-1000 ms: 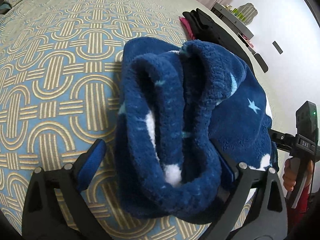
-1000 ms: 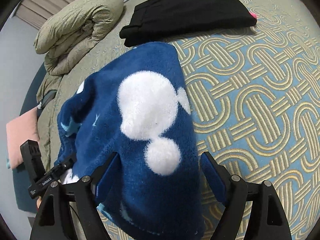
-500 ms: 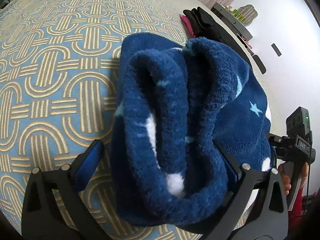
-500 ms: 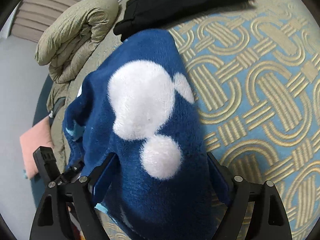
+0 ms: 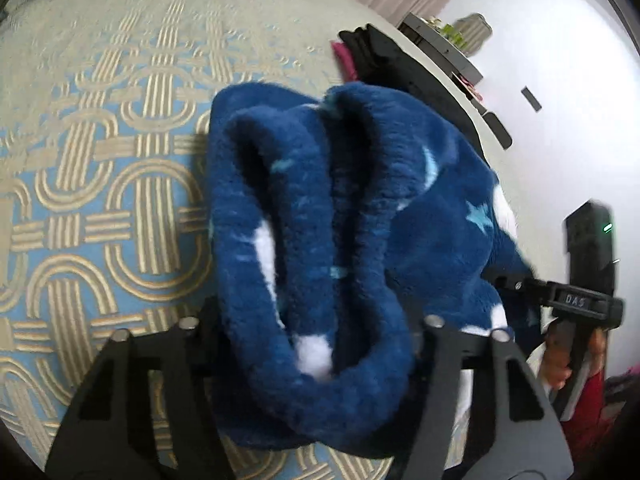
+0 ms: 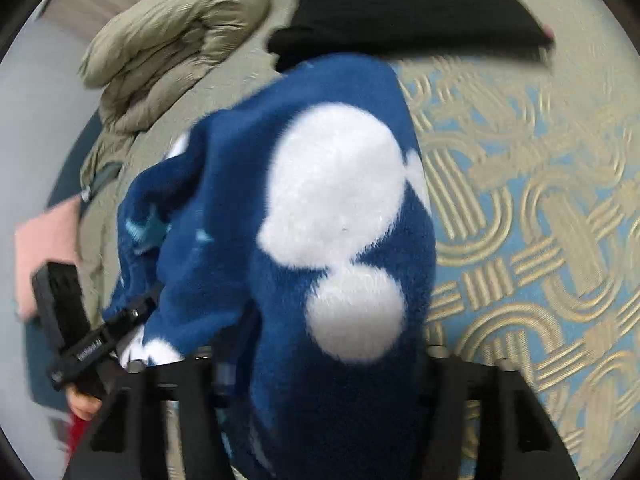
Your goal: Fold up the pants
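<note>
Blue fleece pants (image 5: 320, 220) with white blobs and pale stars lie bunched on the patterned bedspread (image 5: 100, 200). My left gripper (image 5: 316, 344) has a thick rolled end of them between its fingers; its jaws are closing and both fingers touch the fleece. In the right wrist view the pants (image 6: 340, 240) show a big white blob on top. My right gripper (image 6: 332, 368) is closing on the other end, the fleece filling the gap and hiding the pads. Each view also shows the other hand-held gripper: the right one (image 5: 576, 300), the left one (image 6: 80, 340).
A folded black garment (image 6: 400, 12) lies further up the bed, with a pink edge showing beside it. A rolled olive quilt (image 6: 168, 52) sits at the bed's far corner, a pink cushion (image 6: 44, 248) below it. A shelf (image 5: 448, 44) stands against the white wall.
Both grippers' jaws have come in from wide open onto the fleece, so the gaps beside the fabric are gone. The pants have shifted slightly in the right wrist view.
</note>
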A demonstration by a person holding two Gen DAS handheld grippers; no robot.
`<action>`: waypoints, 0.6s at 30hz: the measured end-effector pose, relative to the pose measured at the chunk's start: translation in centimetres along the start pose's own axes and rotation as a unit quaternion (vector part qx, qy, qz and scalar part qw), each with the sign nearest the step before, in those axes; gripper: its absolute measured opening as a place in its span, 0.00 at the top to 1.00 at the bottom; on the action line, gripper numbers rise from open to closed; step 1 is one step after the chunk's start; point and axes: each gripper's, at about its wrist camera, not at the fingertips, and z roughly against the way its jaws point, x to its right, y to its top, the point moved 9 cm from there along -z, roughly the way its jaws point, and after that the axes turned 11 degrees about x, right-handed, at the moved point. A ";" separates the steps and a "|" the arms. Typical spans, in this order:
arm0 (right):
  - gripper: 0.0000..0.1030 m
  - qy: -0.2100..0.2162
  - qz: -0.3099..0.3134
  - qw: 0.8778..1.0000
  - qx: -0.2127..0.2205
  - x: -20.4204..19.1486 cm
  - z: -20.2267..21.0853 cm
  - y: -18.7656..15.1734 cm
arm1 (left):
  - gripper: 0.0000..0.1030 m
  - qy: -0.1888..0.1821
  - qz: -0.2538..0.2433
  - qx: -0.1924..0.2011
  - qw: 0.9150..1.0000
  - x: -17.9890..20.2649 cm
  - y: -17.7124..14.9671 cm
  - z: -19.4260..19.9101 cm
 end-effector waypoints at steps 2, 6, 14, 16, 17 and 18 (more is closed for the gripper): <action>0.61 -0.014 0.032 0.999 0.019 -0.9 1.1 0.5 | 0.46 0.012 -0.022 0.011 1.000 0.6 0.4 0.7; 0.62 -0.023 0.058 0.996 0.058 -1.9 3.4 1.5 | 0.48 0.017 -0.031 0.041 0.999 1.7 1.8 2.6; 0.62 -0.022 0.092 0.988 0.123 -2.7 8.5 4.1 | 0.48 -0.005 -0.061 0.092 0.994 5.1 5.1 5.6; 0.62 -0.025 0.098 0.985 0.137 -2.7 9.7 4.8 | 0.48 -0.011 -0.069 0.098 0.993 6.2 6.0 5.6; 0.62 -0.028 0.102 0.984 0.144 -2.5 10.3 5.2 | 0.48 -0.012 -0.072 0.100 0.992 6.7 6.5 5.5; 0.62 -0.029 0.103 0.983 0.148 -2.3 10.7 5.5 | 0.48 -0.014 -0.076 0.101 0.992 7.2 6.9 5.4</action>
